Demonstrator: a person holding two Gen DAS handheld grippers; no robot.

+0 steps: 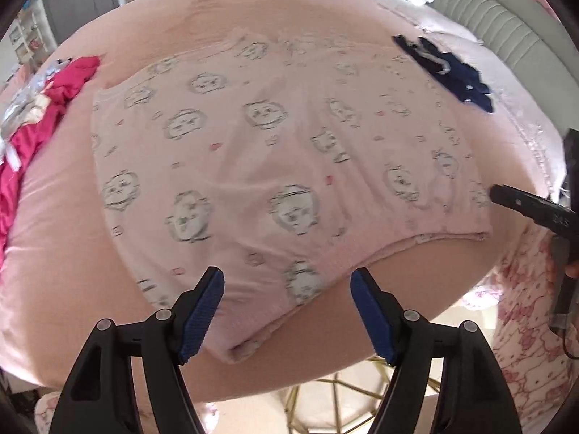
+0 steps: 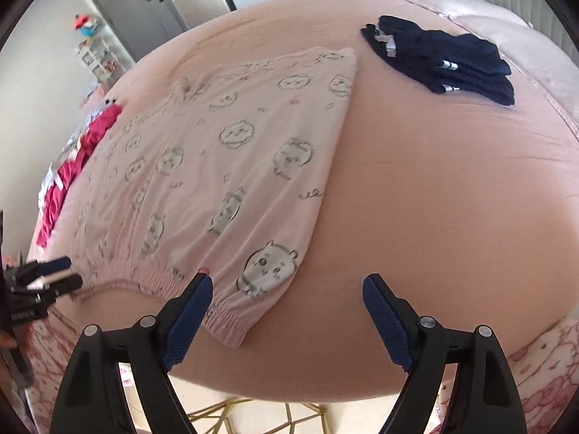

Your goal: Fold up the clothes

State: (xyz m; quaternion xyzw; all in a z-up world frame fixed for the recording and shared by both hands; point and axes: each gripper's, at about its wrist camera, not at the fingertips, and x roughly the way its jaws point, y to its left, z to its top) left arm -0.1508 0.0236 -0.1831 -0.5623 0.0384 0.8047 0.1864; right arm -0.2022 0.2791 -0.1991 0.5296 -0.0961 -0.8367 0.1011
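Nearest the cameras, both grippers hover over the front edge of a bed covered by a pink sheet (image 2: pixel 434 181). The left gripper (image 1: pixel 287 313) has its blue-padded fingers spread wide apart, holding nothing, poised just above the near hem of a pair of pale pink printed pants (image 1: pixel 275 166). The right gripper (image 2: pixel 287 316) is likewise spread wide and empty; its left finger sits over the gathered elastic waistband at the pants' near corner, while its right finger hangs over bare sheet. The pants lie flat in the middle of the bed, apparently folded in half lengthwise, patterned with grey cartoon animal faces. In the left wrist view, the right gripper's black tip enters from the right, close to the pants' edge. At the bed's left side lies a crumpled magenta garment (image 1: pixel 43 108) with some pale items beside it. Farther back on the right, well apart from the pants, sits a dark navy garment (image 2: pixel 445 61) with white markings. Beyond it, a padded grey headboard (image 1: pixel 506 18) curves along the far edge.
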